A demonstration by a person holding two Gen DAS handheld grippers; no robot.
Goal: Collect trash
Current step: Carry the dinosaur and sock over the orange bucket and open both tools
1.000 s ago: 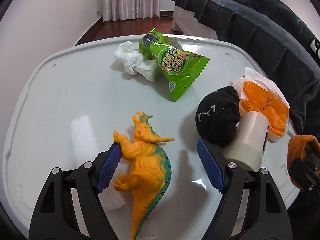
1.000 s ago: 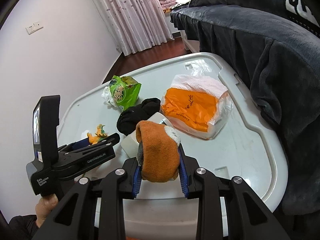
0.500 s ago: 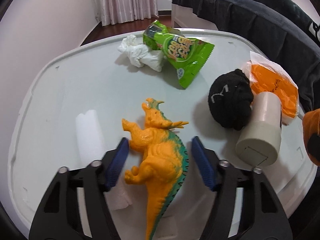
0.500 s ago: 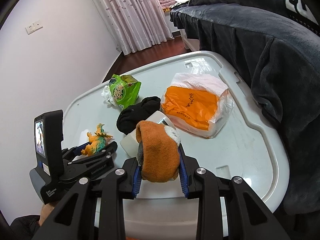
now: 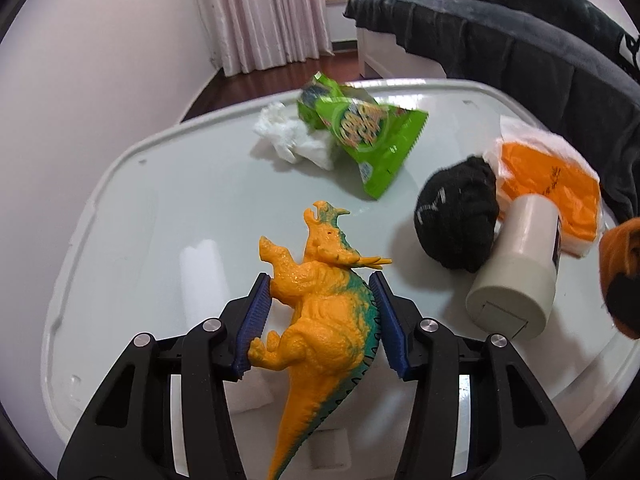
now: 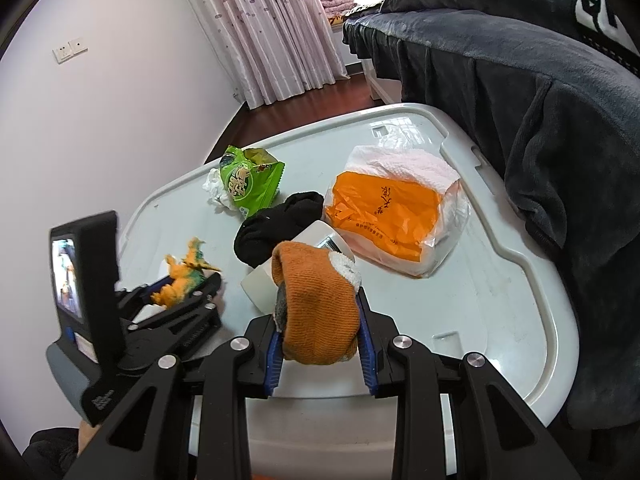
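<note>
White lid serves as our table — our left gripper is closing on the toy dinosaur between its pads, our right gripper clamps an orange sock. Ahead, green wrapper and tissue lie uncollected.

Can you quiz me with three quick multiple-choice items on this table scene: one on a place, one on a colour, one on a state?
1. The crumpled white tissue lies beside:
A. the green snack bag
B. the white bottle
C. the orange pack

2. The sock in the right gripper is:
A. black
B. orange
C. green

3. The toy dinosaur is:
A. standing free at the table's far edge
B. under the black sock
C. between the left gripper's closing jaws

Answers: 1 A, the tissue touches the bag. 2 B, the orange sock sits between the pads. 3 C, blue pads flank its body.
</note>
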